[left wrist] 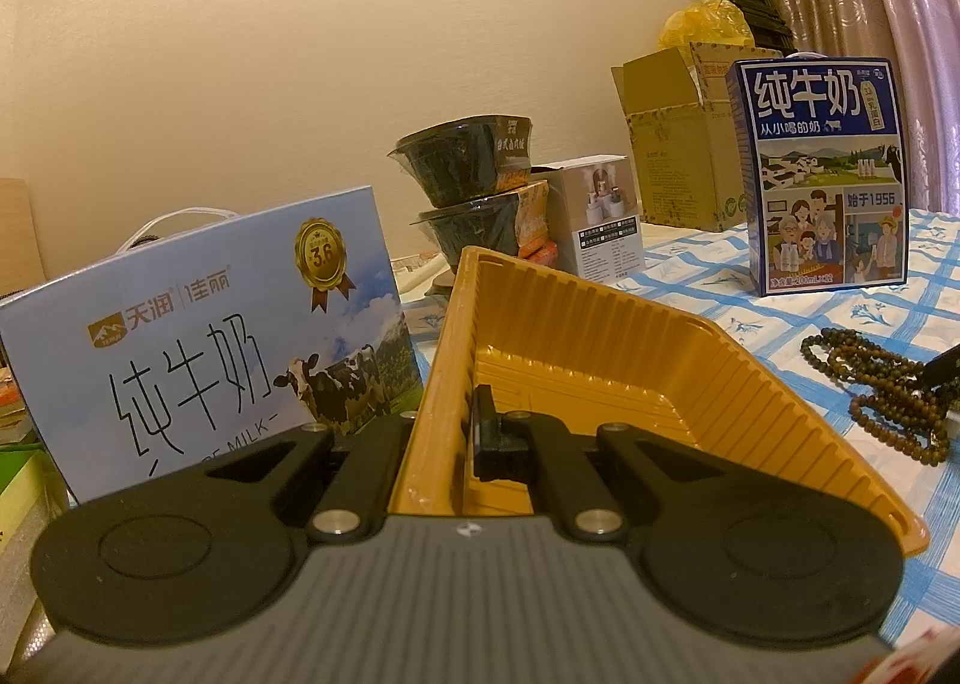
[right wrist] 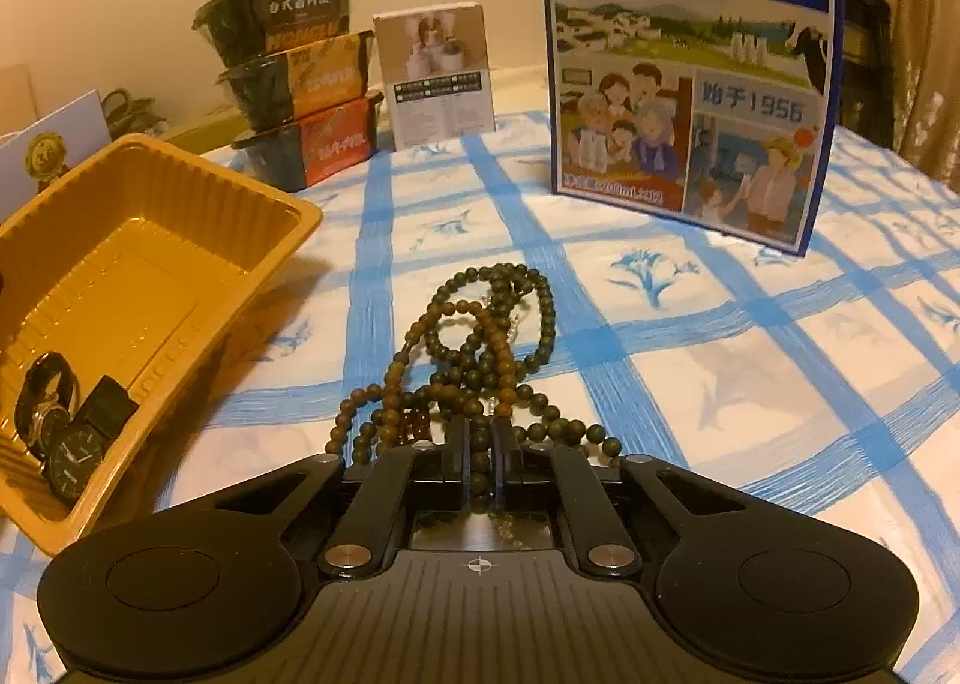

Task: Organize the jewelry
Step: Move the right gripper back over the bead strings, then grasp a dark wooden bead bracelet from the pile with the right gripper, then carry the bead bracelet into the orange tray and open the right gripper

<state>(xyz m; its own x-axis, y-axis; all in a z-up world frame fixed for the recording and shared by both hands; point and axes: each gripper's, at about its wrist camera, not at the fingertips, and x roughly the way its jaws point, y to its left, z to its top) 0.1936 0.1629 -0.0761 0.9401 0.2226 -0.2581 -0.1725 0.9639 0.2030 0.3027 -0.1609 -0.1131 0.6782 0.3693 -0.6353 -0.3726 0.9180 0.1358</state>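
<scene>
**Right tool clamps the bead strand beside the yellow tray**

The yellow tray (right wrist: 150, 240) sits on the counter (right wrist: 690, 384) under a blue-checked cloth. Its near wall is pinched by the left tool (left wrist: 447, 432), whose jaws are pressed together on the rim, and the tray looks tipped up on that side, though the fisheye view makes this hard to judge. Two watches (right wrist: 60, 438) lie in the tray's near corner, touching each other.

To the right of the tray, apart from it, the tangled string of brown and green beads (right wrist: 474, 336) rests on the cloth. The right tool (right wrist: 478, 462) is closed on a strand at the heap's near edge, beads showing between its pads. Beyond the tray stand stacked food bowls (right wrist: 300, 84), and farther right a blue milk carton (right wrist: 690, 72).
</scene>
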